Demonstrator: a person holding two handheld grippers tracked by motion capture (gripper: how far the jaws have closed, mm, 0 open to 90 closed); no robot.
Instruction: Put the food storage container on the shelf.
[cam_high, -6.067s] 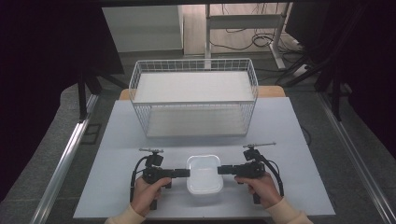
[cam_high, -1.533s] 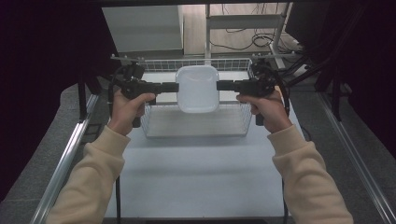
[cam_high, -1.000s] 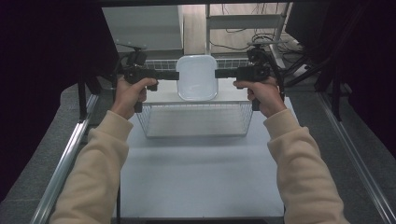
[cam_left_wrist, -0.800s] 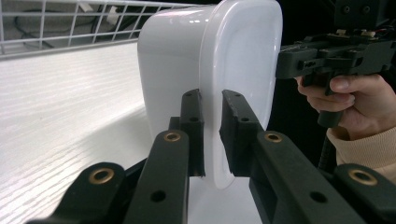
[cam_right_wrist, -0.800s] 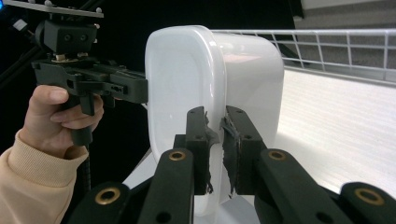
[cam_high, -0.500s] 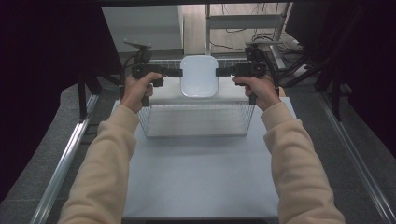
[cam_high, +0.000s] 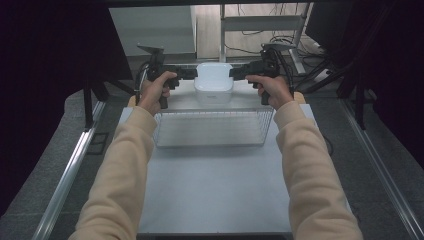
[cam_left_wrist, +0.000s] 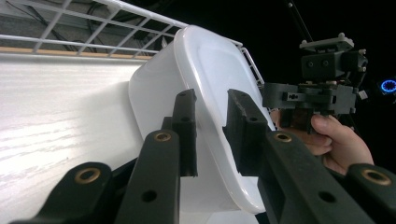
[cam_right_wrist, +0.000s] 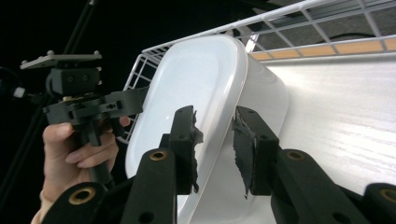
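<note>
Tub (cam_high: 213, 82) lower than half second back, now down inside wire basket (cam_high: 212, 126), toward far end. Left gripper (cam_left_wrist: 211, 135) straddles one rim, right gripper (cam_right_wrist: 214, 145) opposite rim. Jaws narrow with rim between pads; whether clamped, cannot tell. Tub looks light, stiff, smooth plastic, likely slippery. Rim lips best hold, both sides.

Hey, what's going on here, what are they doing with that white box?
A person holds a lidded white box between two hand-held grippers, the left hand-held gripper on one side and the right hand-held gripper on the other. Each grips the lid's rim between its jaws. The box is over the far part of a wire basket on the table, tilted in both gripper views. Whether it touches the basket floor is unclear.
</note>
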